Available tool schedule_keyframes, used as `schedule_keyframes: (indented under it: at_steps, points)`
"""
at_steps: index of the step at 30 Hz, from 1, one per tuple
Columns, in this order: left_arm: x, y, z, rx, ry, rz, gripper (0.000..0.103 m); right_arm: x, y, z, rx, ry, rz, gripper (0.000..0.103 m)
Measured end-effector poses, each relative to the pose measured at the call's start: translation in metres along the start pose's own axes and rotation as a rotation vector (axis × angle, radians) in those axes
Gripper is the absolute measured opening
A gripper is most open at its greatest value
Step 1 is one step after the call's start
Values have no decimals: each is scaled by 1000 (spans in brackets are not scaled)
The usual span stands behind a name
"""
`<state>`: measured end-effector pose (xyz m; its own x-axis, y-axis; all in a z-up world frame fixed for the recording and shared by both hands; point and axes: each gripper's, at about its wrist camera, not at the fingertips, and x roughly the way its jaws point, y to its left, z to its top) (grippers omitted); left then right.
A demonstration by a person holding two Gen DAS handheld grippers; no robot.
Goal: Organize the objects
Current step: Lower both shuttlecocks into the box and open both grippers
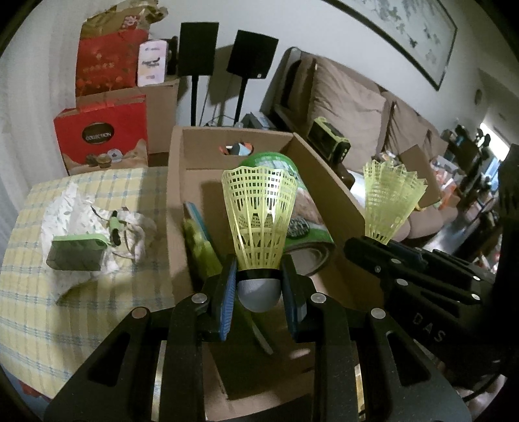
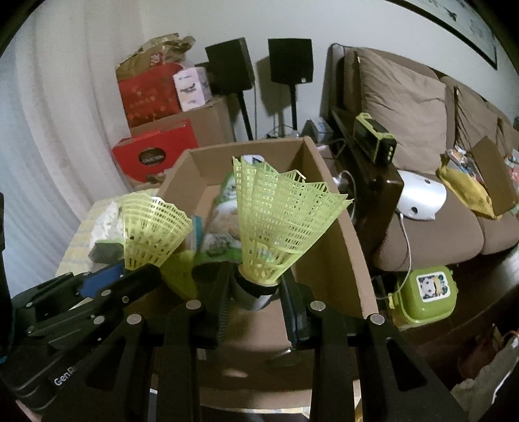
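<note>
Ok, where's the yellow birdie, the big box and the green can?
yellow shuttlecock (image 1: 259, 211), left wrist view, on its skirt.
cardboard box (image 1: 327, 191), left wrist view, on its right wall.
green can (image 1: 308, 207), left wrist view, on its side.

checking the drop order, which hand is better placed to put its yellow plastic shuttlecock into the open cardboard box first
Probably left. The left gripper holds its yellow plastic shuttlecock over the open cardboard box, above the green can. The right gripper holds its shuttlecock nearer the box's right wall, so less centred.

Stood against a pale far wall (image 2: 181, 22): two black speakers (image 2: 290, 60) on stands. Ran along the right: a brown sofa (image 2: 431, 227) with loose cushions, under a framed picture (image 1: 408, 35). Hung far left: a white curtain (image 2: 48, 130).
</note>
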<state>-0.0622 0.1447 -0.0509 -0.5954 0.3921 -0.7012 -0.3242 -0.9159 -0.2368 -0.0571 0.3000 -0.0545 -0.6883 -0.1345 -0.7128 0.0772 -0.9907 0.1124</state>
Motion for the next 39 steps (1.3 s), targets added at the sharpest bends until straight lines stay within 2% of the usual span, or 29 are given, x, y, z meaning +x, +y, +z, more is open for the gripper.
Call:
schedule_keyframes:
  at_steps: [10, 13, 15, 17, 20, 22, 27, 32, 39]
  points:
    - [11, -9, -15, 10, 45, -15, 24, 8, -3, -14, 18, 46, 7, 30]
    - [12, -10, -17, 2, 55, -25, 24, 6, -6, -16, 26, 46, 2, 36]
    - [11, -9, -18, -4, 54, -24, 28, 6, -8, -17, 32, 45, 1, 38]
    - [9, -8, -18, -14, 52, -19, 42, 4, -11, -17, 39, 41, -5, 39]
    - [4, -6, -16, -30, 33, -16, 57, 1, -16, -15, 53, 31, -9, 43]
    - [2, -4, -15, -36, 24, -13, 62, -2, -18, -14, 61, 24, -11, 51]
    - [-7, -5, -11, -39, 7, -14, 68, -11, -21, -10, 66, -5, -19, 63]
    - [-16, -3, -6, -31, -20, 10, 79, -17, -22, -7, 72, -26, -15, 73]
    - [-25, 5, -3, -26, -41, 44, 81, -20, -20, -5, 73, -42, -4, 87]
